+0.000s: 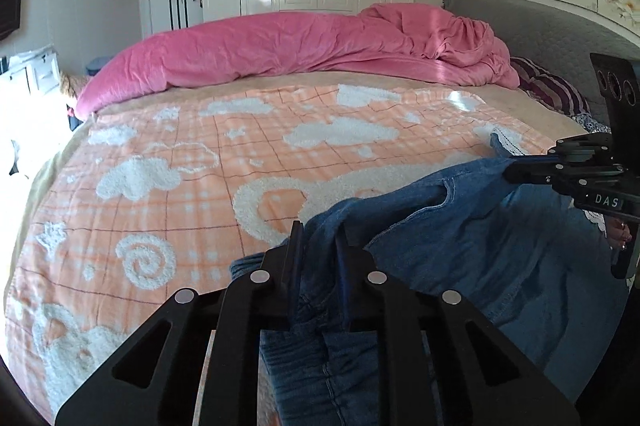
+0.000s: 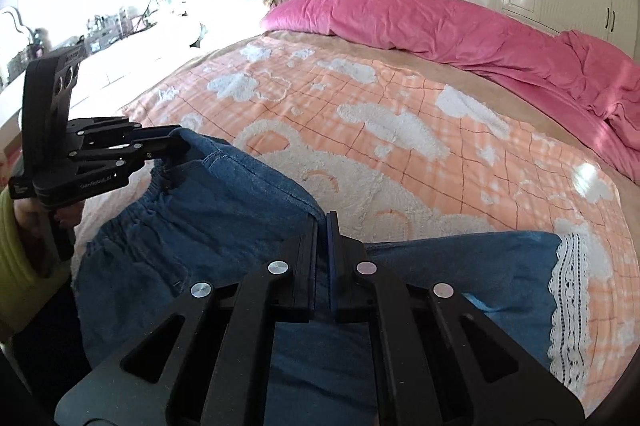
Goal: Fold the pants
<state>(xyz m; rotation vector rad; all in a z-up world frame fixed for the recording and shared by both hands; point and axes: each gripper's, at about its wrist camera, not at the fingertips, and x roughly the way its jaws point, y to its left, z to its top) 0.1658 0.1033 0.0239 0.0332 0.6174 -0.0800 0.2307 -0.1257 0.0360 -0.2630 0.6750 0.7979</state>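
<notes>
Both tongs angled downward over the bed (image 1: 168, 161), each carried by a hand; a yellow-green sleeve (image 2: 16, 258) shows behind the left unit. Left tongs (image 1: 320, 238) nearly closed, pinching a bunched fold of the blue denim pants (image 1: 460, 250) nr the elastic waistband (image 2: 160, 197). Right tongs (image 2: 323, 222) fully closed on a denim edge further along toward the leg. Pants lie across the near part of the orange-and-white blanket, lace-trimmed hem (image 2: 568, 290) to the right; gripped portions raised off the bed. Pink duvet (image 1: 300, 41) well apart, at far side.
</notes>
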